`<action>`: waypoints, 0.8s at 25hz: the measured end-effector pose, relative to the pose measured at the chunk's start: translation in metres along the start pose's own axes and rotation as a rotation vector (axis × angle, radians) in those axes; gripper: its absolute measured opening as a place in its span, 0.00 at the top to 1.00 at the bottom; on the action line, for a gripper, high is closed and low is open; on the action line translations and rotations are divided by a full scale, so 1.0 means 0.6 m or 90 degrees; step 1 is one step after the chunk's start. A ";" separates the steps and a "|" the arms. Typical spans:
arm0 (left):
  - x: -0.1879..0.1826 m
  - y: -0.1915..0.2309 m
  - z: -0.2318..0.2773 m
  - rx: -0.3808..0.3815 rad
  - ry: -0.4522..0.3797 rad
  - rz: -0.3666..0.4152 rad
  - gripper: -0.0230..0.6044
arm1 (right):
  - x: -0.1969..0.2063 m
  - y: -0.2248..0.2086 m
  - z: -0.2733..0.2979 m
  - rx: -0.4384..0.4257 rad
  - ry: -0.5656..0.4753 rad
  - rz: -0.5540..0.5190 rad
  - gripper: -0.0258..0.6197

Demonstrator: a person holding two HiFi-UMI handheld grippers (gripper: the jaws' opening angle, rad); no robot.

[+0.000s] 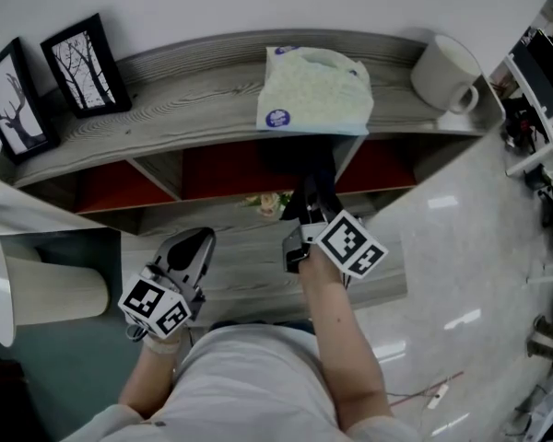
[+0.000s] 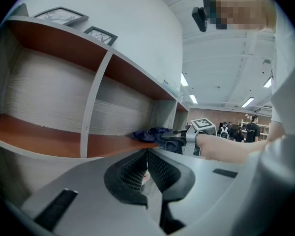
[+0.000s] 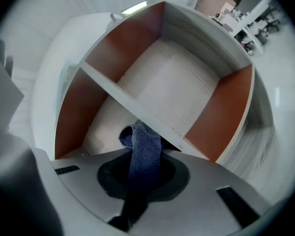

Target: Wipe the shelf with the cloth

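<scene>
Inside the shelf (image 2: 49, 140), the right gripper (image 3: 136, 173) pinches the cloth (image 3: 143, 144) for wiping; the left gripper (image 2: 147, 161) waits outside, closed and empty.

My right gripper (image 1: 311, 191) reaches into the middle compartment of the shelf (image 1: 194, 99) — my left gripper (image 1: 195, 245) hangs low, outside it. On top stand two frames (image 1: 85, 64) at the left, a wipes pack (image 1: 315, 90) midway and a mug (image 1: 447, 74) at the right.

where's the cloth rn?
The blue cloth is clamped in the right tool, inside the middle compartment of the shelf; the left gripper view shows it lying on that compartment's floor.
</scene>
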State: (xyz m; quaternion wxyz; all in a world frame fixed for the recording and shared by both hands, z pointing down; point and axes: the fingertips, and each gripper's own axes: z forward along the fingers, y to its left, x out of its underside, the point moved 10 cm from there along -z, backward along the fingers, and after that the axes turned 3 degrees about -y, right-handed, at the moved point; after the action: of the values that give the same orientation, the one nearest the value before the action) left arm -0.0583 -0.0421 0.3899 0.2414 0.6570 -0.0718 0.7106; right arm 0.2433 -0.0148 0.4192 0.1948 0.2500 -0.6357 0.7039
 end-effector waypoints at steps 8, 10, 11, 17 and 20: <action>-0.003 0.003 0.006 -0.013 -0.005 0.004 0.94 | -0.009 -0.017 0.014 -0.028 -0.058 0.170 0.92; -0.005 0.004 0.007 -0.016 -0.009 0.007 0.94 | -0.013 -0.012 0.013 -0.030 -0.072 0.188 0.92; -0.006 0.004 0.007 -0.018 -0.010 0.008 0.94 | -0.015 -0.007 0.014 -0.033 -0.077 0.193 0.92; -0.010 0.005 0.001 -0.028 -0.011 0.010 0.94 | -0.046 0.042 0.010 -0.069 -0.110 0.234 0.92; -0.010 0.004 -0.002 -0.034 -0.011 0.010 0.94 | -0.065 0.072 0.003 -0.096 -0.136 0.234 0.92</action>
State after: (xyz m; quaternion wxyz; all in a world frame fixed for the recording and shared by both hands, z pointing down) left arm -0.0602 -0.0450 0.3846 0.2522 0.6559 -0.0980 0.7047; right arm 0.2492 -0.0201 0.3615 0.0127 0.1879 -0.7383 0.6476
